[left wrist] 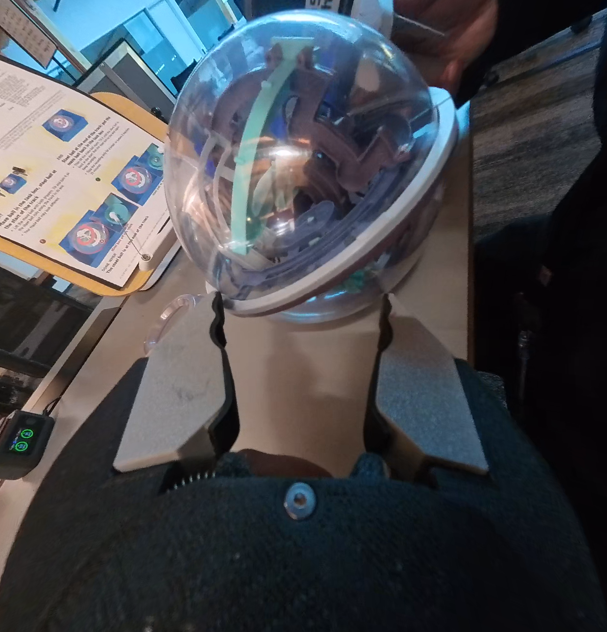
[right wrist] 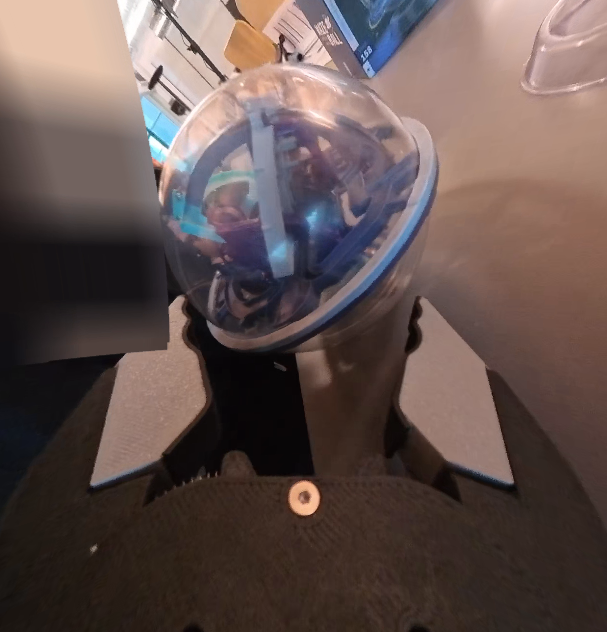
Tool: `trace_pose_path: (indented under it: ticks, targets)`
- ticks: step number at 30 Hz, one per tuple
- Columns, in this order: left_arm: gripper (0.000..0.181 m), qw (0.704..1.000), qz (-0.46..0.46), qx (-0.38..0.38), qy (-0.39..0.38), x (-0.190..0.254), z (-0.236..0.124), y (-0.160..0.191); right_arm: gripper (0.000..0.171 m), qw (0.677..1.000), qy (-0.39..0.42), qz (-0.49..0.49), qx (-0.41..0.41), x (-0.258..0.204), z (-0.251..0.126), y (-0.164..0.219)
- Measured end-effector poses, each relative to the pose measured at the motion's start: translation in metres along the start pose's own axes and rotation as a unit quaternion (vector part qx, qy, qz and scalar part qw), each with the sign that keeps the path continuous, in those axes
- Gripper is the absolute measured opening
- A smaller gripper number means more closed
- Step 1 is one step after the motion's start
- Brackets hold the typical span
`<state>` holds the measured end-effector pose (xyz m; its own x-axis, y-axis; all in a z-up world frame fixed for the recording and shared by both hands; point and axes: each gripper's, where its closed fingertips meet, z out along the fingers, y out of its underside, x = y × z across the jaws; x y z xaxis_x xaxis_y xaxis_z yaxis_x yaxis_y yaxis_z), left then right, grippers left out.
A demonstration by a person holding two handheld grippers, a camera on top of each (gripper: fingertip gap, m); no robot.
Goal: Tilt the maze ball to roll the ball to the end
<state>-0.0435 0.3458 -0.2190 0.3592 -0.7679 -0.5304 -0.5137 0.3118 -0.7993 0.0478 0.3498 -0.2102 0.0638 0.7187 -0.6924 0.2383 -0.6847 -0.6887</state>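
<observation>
The maze ball (left wrist: 305,164) is a clear sphere with a white band round its middle and brown, green and blue tracks inside. It is held in the air above the table, tilted. My left gripper (left wrist: 302,307) is open wide, with both fingertips against the ball's lower side. In the right wrist view the maze ball (right wrist: 295,212) sits the same way against my right gripper (right wrist: 298,314), also open wide. The grippers hold the ball from opposite sides. I cannot pick out the small steel ball inside.
An instruction sheet on a wooden board (left wrist: 66,171) lies at the left, with a clear plastic ring (left wrist: 168,318) beside my left finger. A small device with green lights (left wrist: 21,441) sits on the table (left wrist: 295,376). A blue box (right wrist: 370,30) and a clear plastic shell (right wrist: 575,51) lie farther off.
</observation>
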Motion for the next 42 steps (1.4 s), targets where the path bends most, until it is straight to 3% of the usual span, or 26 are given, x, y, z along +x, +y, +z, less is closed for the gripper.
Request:
trace_pose_path:
  ticks: [1,3,8,17,42]
  targets:
    - [0.089,1.0,0.001,0.0,-0.001,0.0,0.0,0.0,0.116,1.0,-0.002,-0.006,0.006,-0.001,-0.002,-0.002]
    - [0.089,1.0,-0.006,0.005,0.004,0.001,-0.001,-0.002,0.111,1.0,-0.008,-0.014,0.014,-0.002,-0.005,-0.005]
    - [0.088,0.997,-0.061,0.04,0.039,0.005,-0.009,-0.013,0.117,1.0,-0.017,-0.022,-0.004,-0.004,-0.001,0.006]
    - [0.088,0.999,-0.009,0.043,0.019,0.008,-0.009,-0.013,0.116,0.995,-0.008,-0.098,-0.011,-0.007,0.001,0.012]
    - [0.088,0.999,-0.023,0.025,0.008,0.002,-0.004,-0.009,0.115,0.998,-0.01,-0.069,0.008,-0.001,0.0,0.003]
